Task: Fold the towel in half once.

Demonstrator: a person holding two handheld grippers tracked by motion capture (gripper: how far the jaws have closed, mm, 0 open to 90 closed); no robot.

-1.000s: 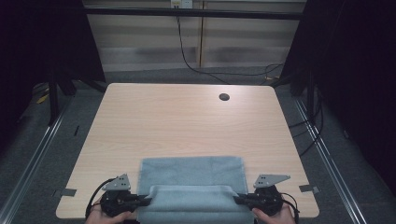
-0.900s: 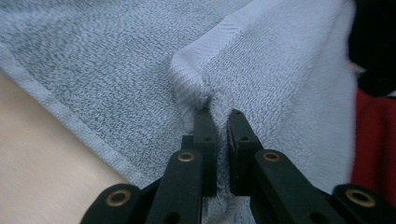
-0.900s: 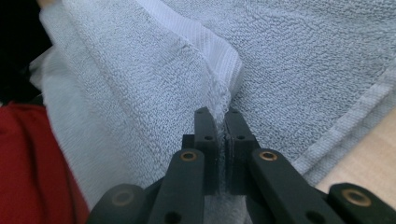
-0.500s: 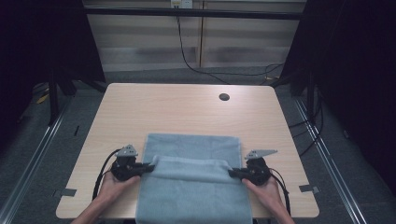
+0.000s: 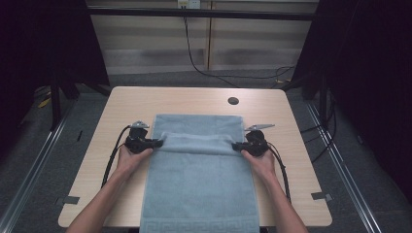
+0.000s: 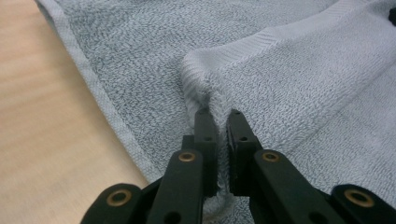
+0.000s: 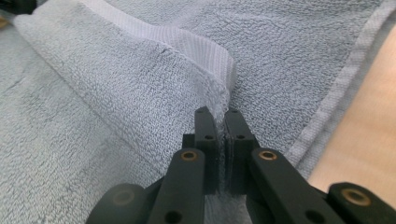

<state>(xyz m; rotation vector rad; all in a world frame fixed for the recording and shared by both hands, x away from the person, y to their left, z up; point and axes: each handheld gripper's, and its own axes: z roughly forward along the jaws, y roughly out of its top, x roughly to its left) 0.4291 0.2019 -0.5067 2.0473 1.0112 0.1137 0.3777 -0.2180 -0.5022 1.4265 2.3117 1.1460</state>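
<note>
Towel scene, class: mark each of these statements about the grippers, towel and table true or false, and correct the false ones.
1. The left gripper is shut on the towel. True.
2. The right gripper hangs open above the table. False: it pinches the towel's folded edge.
3. The towel's near end overhangs the table's near edge. True.
4. The dark round hole is covered by the towel. False: it lies bare, beyond the towel's far edge.
</note>
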